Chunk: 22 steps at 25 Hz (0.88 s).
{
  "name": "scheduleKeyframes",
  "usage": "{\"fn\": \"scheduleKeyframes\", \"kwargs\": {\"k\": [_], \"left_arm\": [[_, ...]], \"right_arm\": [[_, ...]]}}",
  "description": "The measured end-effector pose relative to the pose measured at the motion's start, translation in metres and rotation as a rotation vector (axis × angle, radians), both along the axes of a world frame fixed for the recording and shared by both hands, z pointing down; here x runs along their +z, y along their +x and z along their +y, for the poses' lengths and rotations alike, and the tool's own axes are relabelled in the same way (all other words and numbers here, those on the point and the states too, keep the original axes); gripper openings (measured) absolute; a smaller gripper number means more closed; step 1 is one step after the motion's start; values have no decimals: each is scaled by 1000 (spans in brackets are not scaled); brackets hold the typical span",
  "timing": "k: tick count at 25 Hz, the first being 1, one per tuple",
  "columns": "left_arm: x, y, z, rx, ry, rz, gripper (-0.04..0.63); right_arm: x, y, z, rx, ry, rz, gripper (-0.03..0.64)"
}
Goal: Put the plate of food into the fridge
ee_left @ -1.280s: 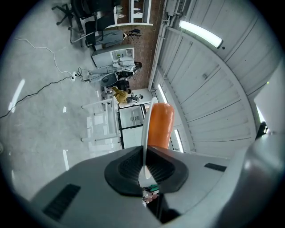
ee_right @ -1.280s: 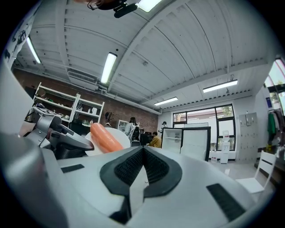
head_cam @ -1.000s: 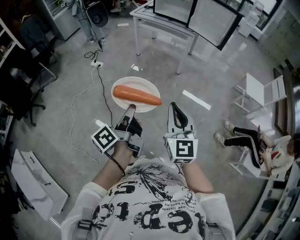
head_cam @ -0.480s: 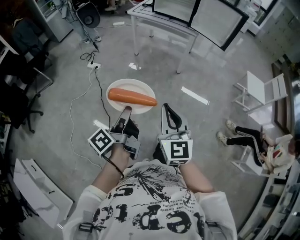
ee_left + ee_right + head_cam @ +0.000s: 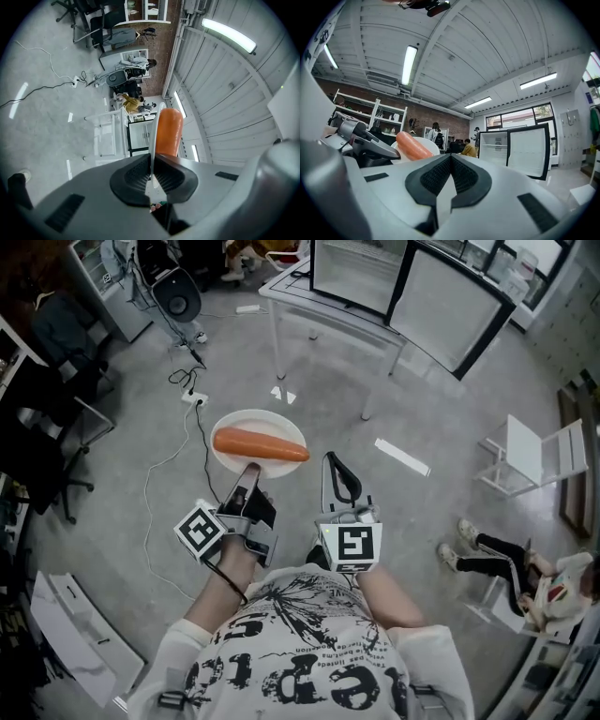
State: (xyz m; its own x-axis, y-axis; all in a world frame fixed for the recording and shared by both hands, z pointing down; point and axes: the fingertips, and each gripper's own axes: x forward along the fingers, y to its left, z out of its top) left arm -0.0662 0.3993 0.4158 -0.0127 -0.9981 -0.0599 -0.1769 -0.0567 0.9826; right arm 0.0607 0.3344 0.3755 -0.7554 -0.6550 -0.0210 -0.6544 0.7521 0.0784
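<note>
One plate (image 5: 258, 421), one carrot (image 5: 260, 444), one fridge (image 5: 494, 149), two grippers: left gripper (image 5: 249, 471), right gripper (image 5: 331, 459).

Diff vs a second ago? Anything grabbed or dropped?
The person has stepped forward: the floor and the open fridge slide down the head view, nearer. Nothing taken or released. The left gripper still clamps the plate rim, carrot on it; the right gripper is still shut, empty.

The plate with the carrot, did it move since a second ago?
Yes. Clamped in the left tongs, the plate has been carried forward: the gap between it and the white table's leg on the floor has shrunk.
</note>
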Motion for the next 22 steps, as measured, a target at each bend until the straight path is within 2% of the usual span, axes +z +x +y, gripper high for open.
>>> {"fn": "scheduleKeyframes", "kwargs": {"k": [7,13,19,22], "left_arm": [[-24,0,-105,-14,58,-1,23],[-26,4,-163,16,49,-4,23],[-21,-4,-219,64,39,17,23],[-16,-15,-252,102,38,33,23]], "right_arm": [[-15,-1,-107,-36,16,-13,0],[-5,-2,-160,-65,-17,2,0],[-2,-8,-202,-27,-7,18,0],[-5,-15,-227,41,45,29,0]]}}
